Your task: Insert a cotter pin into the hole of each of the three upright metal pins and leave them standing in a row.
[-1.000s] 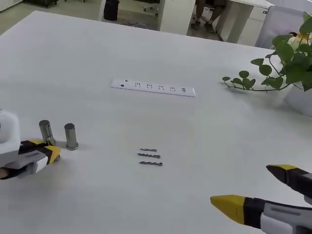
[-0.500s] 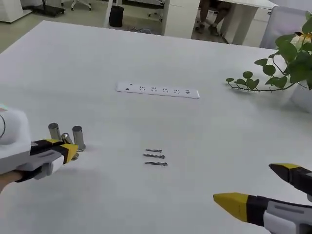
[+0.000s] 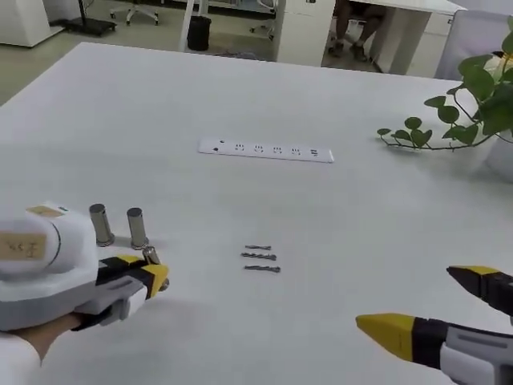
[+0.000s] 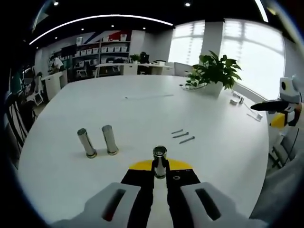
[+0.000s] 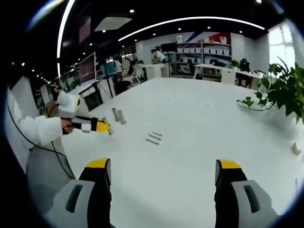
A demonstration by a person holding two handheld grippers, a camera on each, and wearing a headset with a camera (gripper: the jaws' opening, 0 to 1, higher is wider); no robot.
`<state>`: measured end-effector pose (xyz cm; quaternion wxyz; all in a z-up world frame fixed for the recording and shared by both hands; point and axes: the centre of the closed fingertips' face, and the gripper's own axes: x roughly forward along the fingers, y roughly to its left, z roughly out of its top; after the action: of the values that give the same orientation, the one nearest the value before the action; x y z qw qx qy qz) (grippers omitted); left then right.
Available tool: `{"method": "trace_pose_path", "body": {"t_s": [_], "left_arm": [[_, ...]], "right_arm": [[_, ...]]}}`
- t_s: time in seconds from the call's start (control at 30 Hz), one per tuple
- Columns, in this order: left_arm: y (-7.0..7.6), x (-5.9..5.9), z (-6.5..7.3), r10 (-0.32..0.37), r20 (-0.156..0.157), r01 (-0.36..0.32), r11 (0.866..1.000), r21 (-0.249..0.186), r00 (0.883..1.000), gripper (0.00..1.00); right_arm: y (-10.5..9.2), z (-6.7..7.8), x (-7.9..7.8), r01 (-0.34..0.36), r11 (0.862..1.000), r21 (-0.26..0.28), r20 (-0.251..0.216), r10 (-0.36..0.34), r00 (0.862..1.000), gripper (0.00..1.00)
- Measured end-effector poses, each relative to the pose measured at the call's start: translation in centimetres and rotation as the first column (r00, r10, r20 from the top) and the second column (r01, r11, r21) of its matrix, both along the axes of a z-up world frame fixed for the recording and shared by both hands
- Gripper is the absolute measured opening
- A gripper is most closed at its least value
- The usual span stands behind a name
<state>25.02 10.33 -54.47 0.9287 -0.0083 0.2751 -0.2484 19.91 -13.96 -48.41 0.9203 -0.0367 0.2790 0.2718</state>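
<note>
Clamping one metal pin (image 3: 149, 255), the left tongs (image 3: 154, 274) hide its base

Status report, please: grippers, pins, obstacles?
Left gripper shut on upright grey metal pin. Right gripper open. Two other pins standing; three silver cotter pins lying loose. White power strip beyond, no obstacle.

White table (image 3: 361, 208), white power strip (image 3: 266, 150), two upright metal pins (image 3: 138, 228), three cotter pins (image 3: 260, 257), leafy plant (image 3: 481, 80)

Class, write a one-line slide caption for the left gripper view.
Left gripper shut on one metal pin, two more pins standing nearby, three cotter pins lying on the table.
</note>
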Motion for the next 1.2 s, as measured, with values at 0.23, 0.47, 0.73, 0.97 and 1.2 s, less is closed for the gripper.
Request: {"method": "trace_pose_path", "body": {"t_s": [0.23,0.47,0.73,0.97,1.2], "left_arm": [[-1.1,-0.6,-1.1,-0.060,-0.009,0.060,0.997,0.057,0.998,0.05],[-1.8,-0.9,-2.1,-0.088,-0.016,0.089,0.994,0.064,0.996,0.05],[-2.2,-1.2,-2.7,-0.107,-0.005,0.107,0.990,0.090,0.994,0.05],[-2.3,-1.2,-2.9,-0.124,-0.007,0.124,0.987,0.106,0.992,0.05],[-2.3,-1.2,-3.1,-0.122,-0.016,0.123,0.987,0.102,0.992,0.05]], "right_arm": [[0.1,-0.1,0.1,0.000,1.000,0.008,-0.004,0.000,1.000,0.89],[0.4,-0.3,0.0,-0.007,1.000,0.012,-0.009,0.008,1.000,0.89],[0.0,-0.6,-0.2,0.001,1.000,0.015,-0.022,0.000,1.000,0.89],[0.3,-0.5,-0.4,-0.022,1.000,0.011,-0.019,0.022,1.000,0.89],[1.7,0.0,-0.9,-0.093,0.996,0.005,-0.006,0.093,0.996,0.94]]}}
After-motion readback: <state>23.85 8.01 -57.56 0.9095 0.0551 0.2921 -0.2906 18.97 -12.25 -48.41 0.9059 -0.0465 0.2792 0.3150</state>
